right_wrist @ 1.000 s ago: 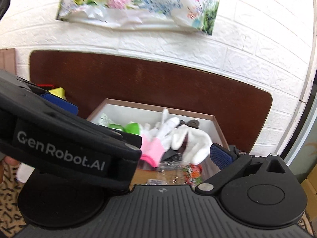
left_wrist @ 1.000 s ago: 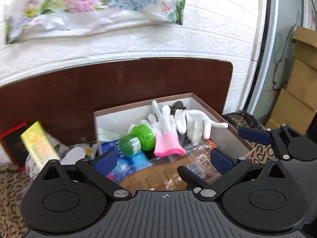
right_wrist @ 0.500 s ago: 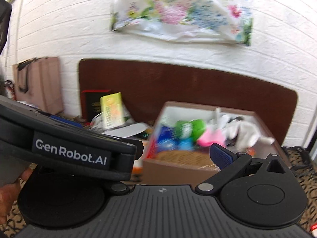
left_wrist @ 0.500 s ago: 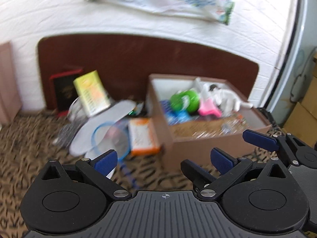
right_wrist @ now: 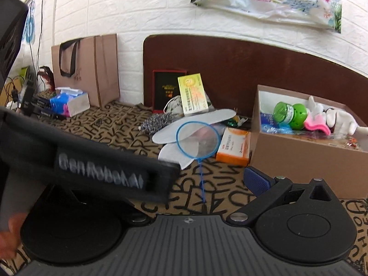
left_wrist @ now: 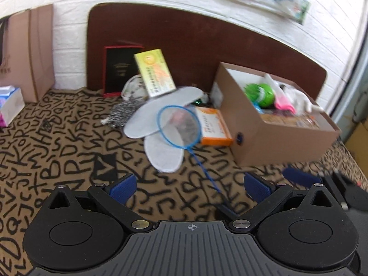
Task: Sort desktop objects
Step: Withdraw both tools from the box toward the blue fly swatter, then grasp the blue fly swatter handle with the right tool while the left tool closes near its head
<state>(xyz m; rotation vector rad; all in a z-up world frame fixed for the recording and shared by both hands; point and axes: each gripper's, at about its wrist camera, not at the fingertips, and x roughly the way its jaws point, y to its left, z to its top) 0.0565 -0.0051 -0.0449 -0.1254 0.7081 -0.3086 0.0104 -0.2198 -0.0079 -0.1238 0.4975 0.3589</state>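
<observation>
Both grippers empty above the lettered bench cloth

My left gripper hung wide open, holding nothing; my right gripper's left finger was hidden, so I couldn't tell its spread. The blue net lay over the white insoles, beside the orange box and the brown box of sorted things.

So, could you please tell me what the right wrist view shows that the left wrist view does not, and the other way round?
Only the right wrist view shows the paper bag's black handles, the cables on the wall and the branded strap covering its left finger. Only the left wrist view shows both blue pads of the left hand-held gripper, standing open. Both show the cardboard box, the blue net and the orange packet.
</observation>
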